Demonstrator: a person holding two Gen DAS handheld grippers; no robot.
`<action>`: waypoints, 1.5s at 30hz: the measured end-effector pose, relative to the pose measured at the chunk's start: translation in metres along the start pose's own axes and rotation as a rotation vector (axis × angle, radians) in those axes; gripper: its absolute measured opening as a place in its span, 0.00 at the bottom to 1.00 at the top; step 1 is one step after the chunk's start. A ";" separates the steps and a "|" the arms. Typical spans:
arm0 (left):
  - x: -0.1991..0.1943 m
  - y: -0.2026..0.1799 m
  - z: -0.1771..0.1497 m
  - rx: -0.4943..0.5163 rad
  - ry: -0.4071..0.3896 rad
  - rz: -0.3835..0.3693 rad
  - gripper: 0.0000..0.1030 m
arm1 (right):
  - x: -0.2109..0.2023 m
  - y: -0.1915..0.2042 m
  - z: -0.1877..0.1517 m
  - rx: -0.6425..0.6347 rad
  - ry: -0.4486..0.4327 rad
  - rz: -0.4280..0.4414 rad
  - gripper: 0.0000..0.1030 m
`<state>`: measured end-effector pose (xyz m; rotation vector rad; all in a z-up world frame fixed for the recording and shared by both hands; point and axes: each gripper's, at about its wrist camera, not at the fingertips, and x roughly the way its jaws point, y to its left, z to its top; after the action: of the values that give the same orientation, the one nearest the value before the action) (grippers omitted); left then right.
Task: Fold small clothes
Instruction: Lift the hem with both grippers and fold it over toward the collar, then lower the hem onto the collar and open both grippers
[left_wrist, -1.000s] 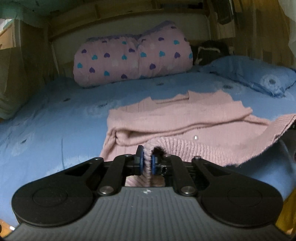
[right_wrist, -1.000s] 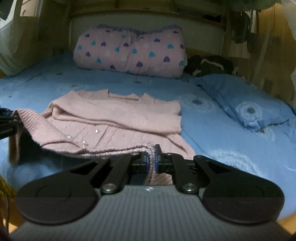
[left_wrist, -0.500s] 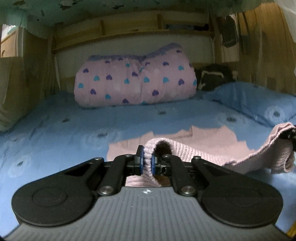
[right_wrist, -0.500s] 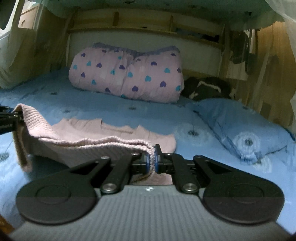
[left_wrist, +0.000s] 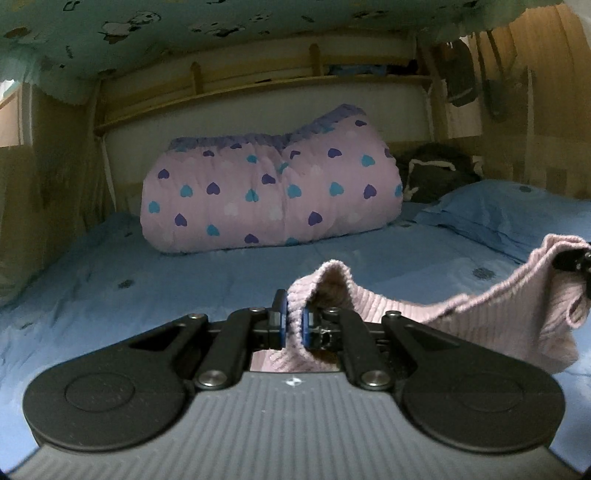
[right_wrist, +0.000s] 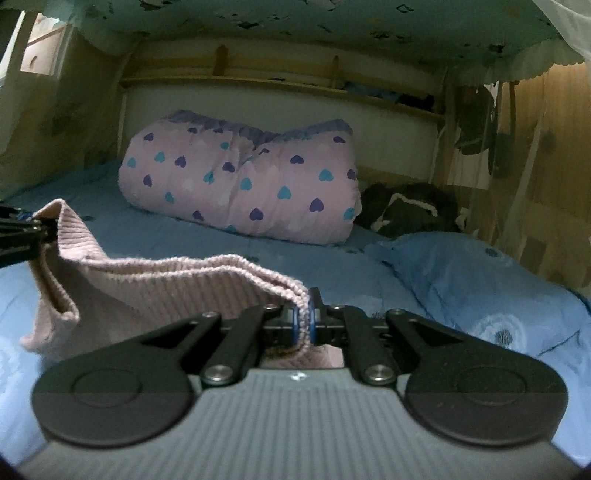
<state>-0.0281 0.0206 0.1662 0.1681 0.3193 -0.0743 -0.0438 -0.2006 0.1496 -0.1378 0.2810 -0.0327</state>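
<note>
From my left wrist camera, my left gripper is clenched on a bunched fold of the pink knit sweater; the ribbed cloth rises in a hump just above the blue pads and hangs below them. From there the sweater stretches to the right edge of the view, where my right gripper pinches its other raised corner. The garment hangs between the two, over the blue bed sheet. Toward the head of the bed lies a rolled pink quilt with hearts, and a blue pillow sits along the bed's right side, with a dark bundle in the far right corner.

From my right wrist camera, my right gripper is clamped on the sweater's ribbed edge, the knit squeezed thin between the pads. The cloth runs left to my left gripper at the view's left edge, which grips the other corner; a loose flap droops beneath it toward the sheet. The quilt and pillow lie beyond.
</note>
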 end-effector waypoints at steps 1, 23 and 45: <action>0.007 0.001 0.002 0.005 0.001 0.002 0.09 | 0.006 -0.001 0.002 -0.001 -0.002 -0.004 0.07; 0.233 0.002 -0.046 0.053 0.227 -0.010 0.09 | 0.191 0.020 -0.035 -0.084 0.129 -0.046 0.07; 0.202 0.025 -0.047 -0.059 0.332 -0.070 0.23 | 0.195 -0.011 -0.044 0.088 0.271 0.027 0.54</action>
<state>0.1514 0.0443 0.0621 0.1102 0.6578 -0.1061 0.1314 -0.2269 0.0555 -0.0421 0.5510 -0.0371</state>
